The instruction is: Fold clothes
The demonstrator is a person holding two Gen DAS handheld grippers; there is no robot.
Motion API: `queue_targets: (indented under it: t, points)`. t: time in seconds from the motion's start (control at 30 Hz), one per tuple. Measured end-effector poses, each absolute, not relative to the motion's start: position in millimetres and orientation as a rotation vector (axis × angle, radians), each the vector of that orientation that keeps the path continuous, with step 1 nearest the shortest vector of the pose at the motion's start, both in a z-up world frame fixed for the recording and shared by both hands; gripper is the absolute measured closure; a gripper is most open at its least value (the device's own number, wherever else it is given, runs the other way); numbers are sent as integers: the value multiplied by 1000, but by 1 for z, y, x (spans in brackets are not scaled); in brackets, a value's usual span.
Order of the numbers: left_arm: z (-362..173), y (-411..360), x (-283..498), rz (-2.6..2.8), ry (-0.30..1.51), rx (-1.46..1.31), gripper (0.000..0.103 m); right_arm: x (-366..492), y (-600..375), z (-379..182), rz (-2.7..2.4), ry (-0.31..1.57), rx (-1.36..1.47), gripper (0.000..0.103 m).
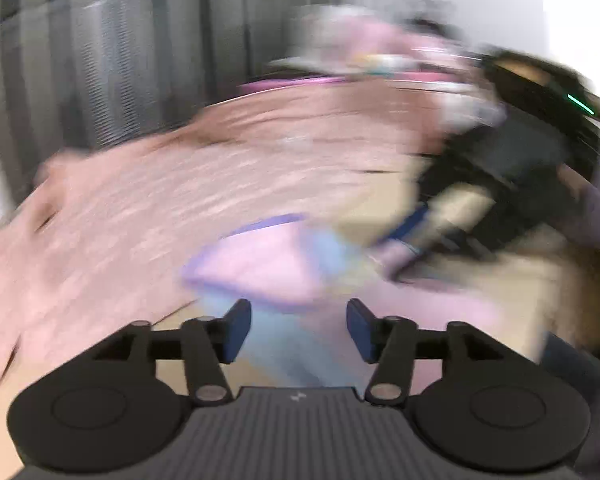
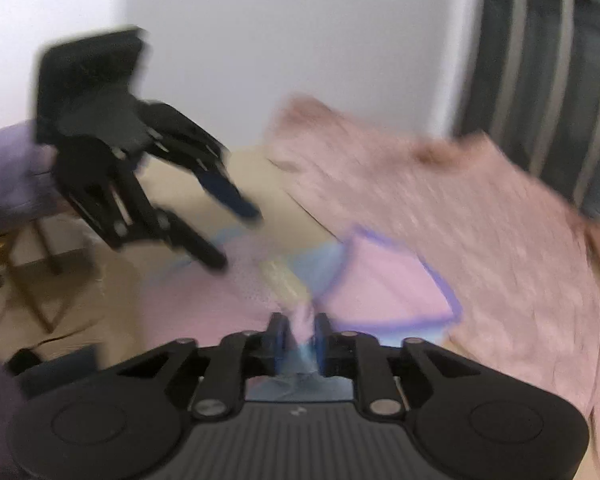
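Both views were smeared with motion blur, so fine detail was lost. The right gripper (image 2: 301, 330) had its blue-padded jaws pinched together on a fold of the pink-and-pale-blue garment (image 2: 236, 304), the cloth bunched up between the pads and trailing back toward the camera. The rest of that garment lay spread on the tan table (image 2: 172, 184) just ahead of it, soft and thin, with a purple-edged pink panel (image 2: 388, 284) folded over to the right. The left gripper (image 1: 299, 328) hung over the same garment (image 1: 260, 264) with its jaws wide apart, holding nothing – the cloth lay below and ahead of its pads. From the right wrist view the left gripper (image 2: 236, 236) showed as a black linkage with fingers spread. A large dusty-pink textured cloth (image 2: 480, 216) – mottled, heavier-looking – covered the table beyond, beside a striped grey curtain (image 2: 540, 80)
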State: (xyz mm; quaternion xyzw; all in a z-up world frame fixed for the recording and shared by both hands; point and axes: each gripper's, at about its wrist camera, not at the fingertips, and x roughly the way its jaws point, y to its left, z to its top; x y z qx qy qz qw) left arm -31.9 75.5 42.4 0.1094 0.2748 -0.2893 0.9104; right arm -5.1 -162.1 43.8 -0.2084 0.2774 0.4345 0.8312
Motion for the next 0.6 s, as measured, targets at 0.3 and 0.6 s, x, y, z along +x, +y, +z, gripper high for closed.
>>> queue_targets:
  t: [0.3,0.6]
  points:
    - [39,94,-63,-503,561,-135,21,-35,-215,60,753,455,-205,57]
    - [20,30,-70,-311,603,139,18,-60,-172,21,829,545,-387,58]
